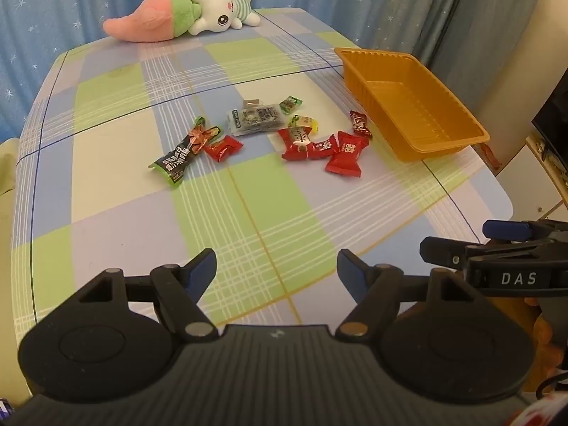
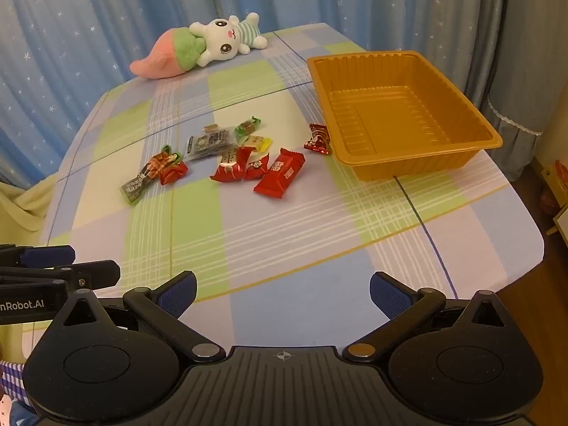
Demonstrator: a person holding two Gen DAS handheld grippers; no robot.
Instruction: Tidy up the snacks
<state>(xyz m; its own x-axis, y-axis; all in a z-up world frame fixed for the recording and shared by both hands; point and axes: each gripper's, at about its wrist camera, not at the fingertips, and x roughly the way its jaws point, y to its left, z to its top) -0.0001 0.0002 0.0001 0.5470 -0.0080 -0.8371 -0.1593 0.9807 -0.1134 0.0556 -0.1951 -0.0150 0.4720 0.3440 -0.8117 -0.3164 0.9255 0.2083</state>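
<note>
Both grippers, left [image 1: 276,266] and right [image 2: 283,291], hang spread and empty over the tabletop's near edge | snacks [image 2: 227,158] piled mid-table, tray [image 2: 491,143] at right edge | risk: crowded wrappers, grabbing two or nudging some away

Here's the counter [image 2: 284,248], draped in a pastel plaid cloth. Lying on it mid-surface is a scatter of snack packets [image 2: 227,156], several of them red, some touching. Just right of them sits an orange tray [image 2: 419,163], one small red packet [image 2: 317,138] beside its wall. At the far edge, a plush rabbit [image 2: 198,48] on its side.
</note>
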